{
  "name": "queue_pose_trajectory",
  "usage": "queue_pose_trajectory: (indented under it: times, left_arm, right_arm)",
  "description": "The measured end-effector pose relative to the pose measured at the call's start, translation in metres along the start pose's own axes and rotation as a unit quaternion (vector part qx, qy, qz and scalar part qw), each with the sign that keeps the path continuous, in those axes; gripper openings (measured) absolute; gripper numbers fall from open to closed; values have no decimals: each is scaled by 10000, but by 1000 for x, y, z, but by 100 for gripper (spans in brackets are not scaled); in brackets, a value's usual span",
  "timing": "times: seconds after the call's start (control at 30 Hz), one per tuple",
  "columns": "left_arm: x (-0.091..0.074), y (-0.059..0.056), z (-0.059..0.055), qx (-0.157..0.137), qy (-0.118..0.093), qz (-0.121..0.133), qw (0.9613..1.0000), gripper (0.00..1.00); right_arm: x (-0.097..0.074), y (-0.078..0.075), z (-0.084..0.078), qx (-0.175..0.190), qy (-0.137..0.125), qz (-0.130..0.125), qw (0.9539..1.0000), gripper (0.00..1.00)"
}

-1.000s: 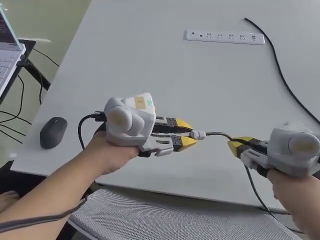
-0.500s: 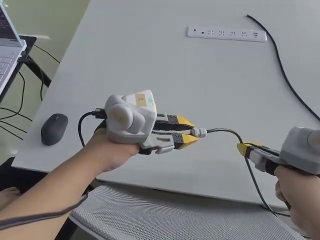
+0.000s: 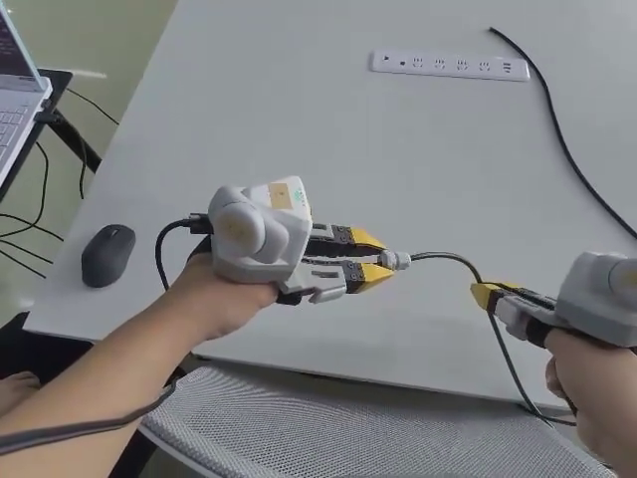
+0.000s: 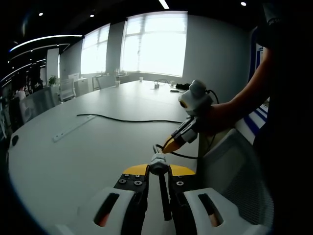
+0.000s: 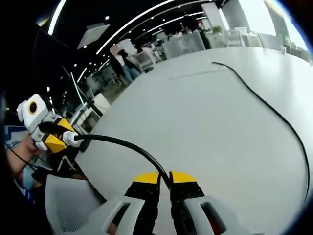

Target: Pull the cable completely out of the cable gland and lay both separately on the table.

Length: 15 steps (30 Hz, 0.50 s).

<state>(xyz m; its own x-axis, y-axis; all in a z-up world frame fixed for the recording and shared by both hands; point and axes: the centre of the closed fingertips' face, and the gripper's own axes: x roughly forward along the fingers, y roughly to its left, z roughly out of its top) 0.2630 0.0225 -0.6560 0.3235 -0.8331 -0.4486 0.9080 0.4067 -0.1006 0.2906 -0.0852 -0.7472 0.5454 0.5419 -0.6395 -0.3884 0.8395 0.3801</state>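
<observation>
The cable gland (image 3: 395,262) is a small pale fitting held in the air over the near edge of the table (image 3: 299,129), a little toward 4 o'clock from the middle of the head view. The cable (image 3: 448,259) leaves it at 3 o'clock, makes a low arch, and then goes down past the table edge toward 5 o'clock.

In my judgement the task is in its first part. The cable is not yet out of the gland, and neither of the two lies on the table. What is left is to pull the cable fully through and then to put down both pieces apart.

The left gripper (image 3: 363,267) has its yellow tips clenched on the gland; in the left gripper view the gland sits at 12 o'clock just above the tips. The right gripper (image 3: 485,293) is at 4 o'clock from the gland, near but apart. Its jaws are almost together and pinch the cable, as the right gripper view shows.
</observation>
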Motion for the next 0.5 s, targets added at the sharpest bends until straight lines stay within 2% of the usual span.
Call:
queue_pose_trajectory:
  times: [0.3,0.43,0.47,0.5]
  left_arm:
    - [-3,5,0,-24,-32,49,10000,15]
    - [-2,5,0,-30,-19,37,10000,15]
    - [-2,5,1,-48,-22,27,10000,15]
    - [-2,4,0,-57,-4,14,10000,15]
  right_arm:
    - [1,4,-1,-713,106,-1,9974,4]
    - [-1,12,3,-980,61,114,9951,10]
    - [-2,14,5,-1124,45,112,9936,14]
    - [-5,14,13,-1304,-79,11,9914,16]
